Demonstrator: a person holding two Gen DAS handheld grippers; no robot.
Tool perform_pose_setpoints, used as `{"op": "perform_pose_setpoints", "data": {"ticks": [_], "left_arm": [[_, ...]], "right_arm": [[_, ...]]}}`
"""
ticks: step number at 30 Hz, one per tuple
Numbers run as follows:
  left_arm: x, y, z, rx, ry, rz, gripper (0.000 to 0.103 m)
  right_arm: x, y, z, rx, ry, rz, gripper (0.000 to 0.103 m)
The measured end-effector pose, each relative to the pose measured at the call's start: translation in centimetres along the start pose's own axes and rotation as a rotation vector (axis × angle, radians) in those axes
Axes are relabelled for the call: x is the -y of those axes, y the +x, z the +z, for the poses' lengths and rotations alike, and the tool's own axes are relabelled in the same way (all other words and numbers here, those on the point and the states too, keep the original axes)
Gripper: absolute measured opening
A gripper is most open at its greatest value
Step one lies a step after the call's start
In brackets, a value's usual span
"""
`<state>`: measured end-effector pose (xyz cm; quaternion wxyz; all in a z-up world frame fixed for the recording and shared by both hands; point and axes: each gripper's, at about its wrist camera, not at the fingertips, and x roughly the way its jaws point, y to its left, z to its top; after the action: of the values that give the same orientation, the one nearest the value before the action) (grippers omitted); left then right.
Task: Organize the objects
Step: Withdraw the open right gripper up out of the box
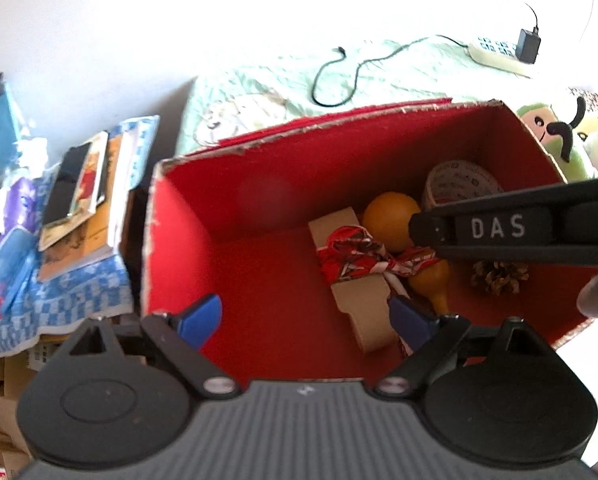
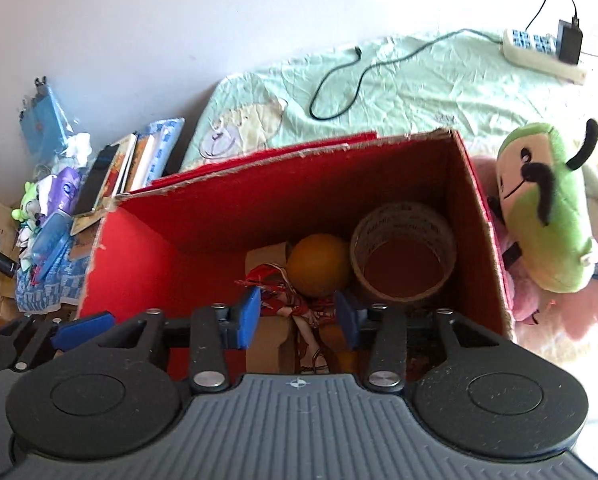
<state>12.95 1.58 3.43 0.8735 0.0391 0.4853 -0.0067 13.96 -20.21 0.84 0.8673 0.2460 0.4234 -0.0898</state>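
Two claws hang over a red box (image 2: pixel 203 224) on the bed (image 2: pixel 419 80). Inside lie a tape roll (image 2: pixel 403 256), a yellow gourd (image 2: pixel 319 266) and a red bow (image 1: pixel 355 256). The left claw (image 1: pixel 305 318) and right claw (image 2: pixel 297 318) both gape wide, holding nothing.

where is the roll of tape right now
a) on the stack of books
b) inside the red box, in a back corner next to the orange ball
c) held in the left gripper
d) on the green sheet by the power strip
b: the roll of tape sits inside the red box, at a back corner, right beside the orange ball.
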Motion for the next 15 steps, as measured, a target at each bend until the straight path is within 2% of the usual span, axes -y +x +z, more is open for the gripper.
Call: {"op": "perform_pose_setpoints", "data": {"ticks": [7,15], "left_arm": [[0.5,-2.0,-0.9,0.025,-0.060,0.063,0.095],[3.3,-4.6,-2.6,0.051,-0.083,0.101,0.098]], "right_arm": [[-0.4,-2.8,-1.2,0.052,-0.068,0.028,0.045],[1.0,-7.0,-3.3,0.125,-0.130,0.028,0.046]]}}
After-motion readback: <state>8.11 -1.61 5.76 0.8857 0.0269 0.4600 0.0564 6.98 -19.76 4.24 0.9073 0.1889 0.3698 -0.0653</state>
